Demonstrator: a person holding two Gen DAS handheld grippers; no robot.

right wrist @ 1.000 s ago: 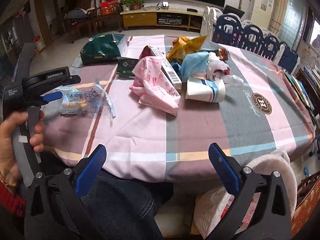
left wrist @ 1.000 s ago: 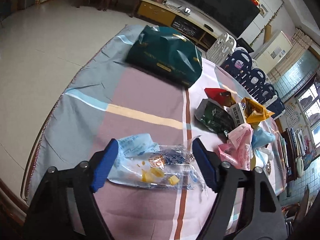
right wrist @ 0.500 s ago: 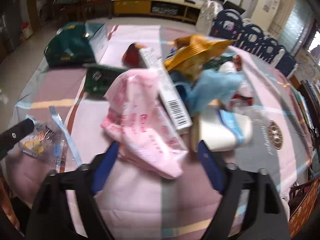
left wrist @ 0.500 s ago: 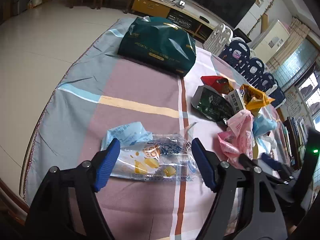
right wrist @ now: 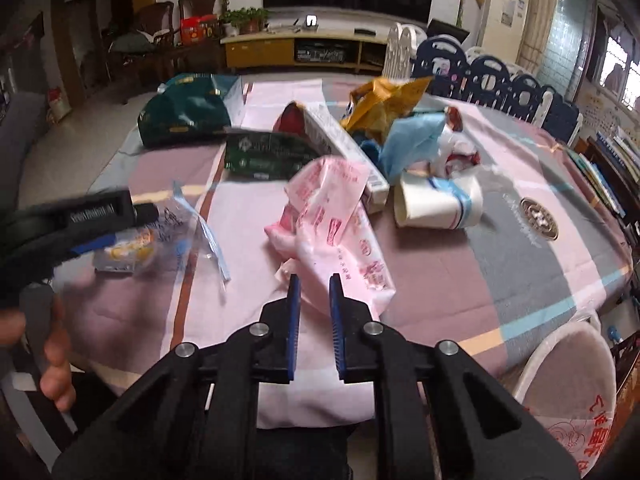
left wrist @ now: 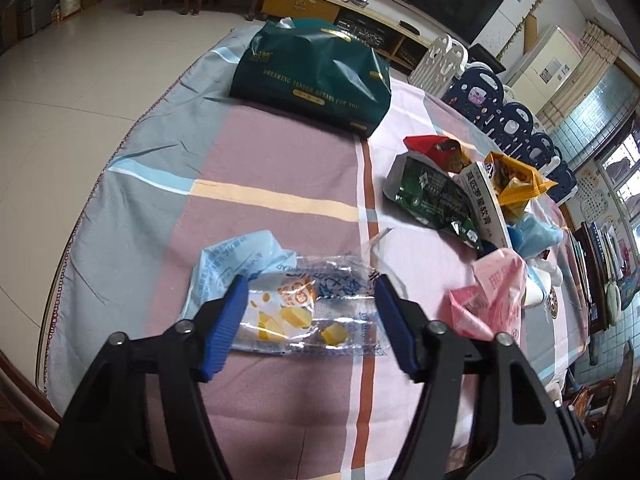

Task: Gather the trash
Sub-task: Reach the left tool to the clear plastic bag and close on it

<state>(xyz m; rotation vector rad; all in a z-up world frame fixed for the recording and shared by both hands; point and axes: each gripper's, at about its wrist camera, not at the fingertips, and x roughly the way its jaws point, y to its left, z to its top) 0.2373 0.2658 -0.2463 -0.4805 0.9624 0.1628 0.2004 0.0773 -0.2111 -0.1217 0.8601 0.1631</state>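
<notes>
- Jaws: left gripper (left wrist: 308, 320) jaws wide apart, straddling the clear snack wrapper (left wrist: 304, 312), one blue pad at each end of it; nothing pinched yet. Looks like lining up to close on it.
- Right gripper (right wrist: 313, 320) jaws close together with a narrow gap, tips at the near edge of the pink plastic bag (right wrist: 332, 220); can't tell if any film is caught between them, likely pinching a thin edge.
- Clear snack wrapper lies flat on the counter (left wrist: 280, 196), near the front left edge, partly over a crumpled light-blue bag (left wrist: 232, 260).
- Pink plastic bag sits crumpled mid-counter, just beside a tipped paper cup (right wrist: 438, 204) and a long white box (right wrist: 344, 152).
- Behind: green foil packet (right wrist: 264, 152), orange packet (right wrist: 384, 100), blue plastic sheet (right wrist: 412, 140) heaped together — remaining trash.
- Dark green tissue pack (left wrist: 312, 76) at far corner, well apart; probably not trash.
</notes>
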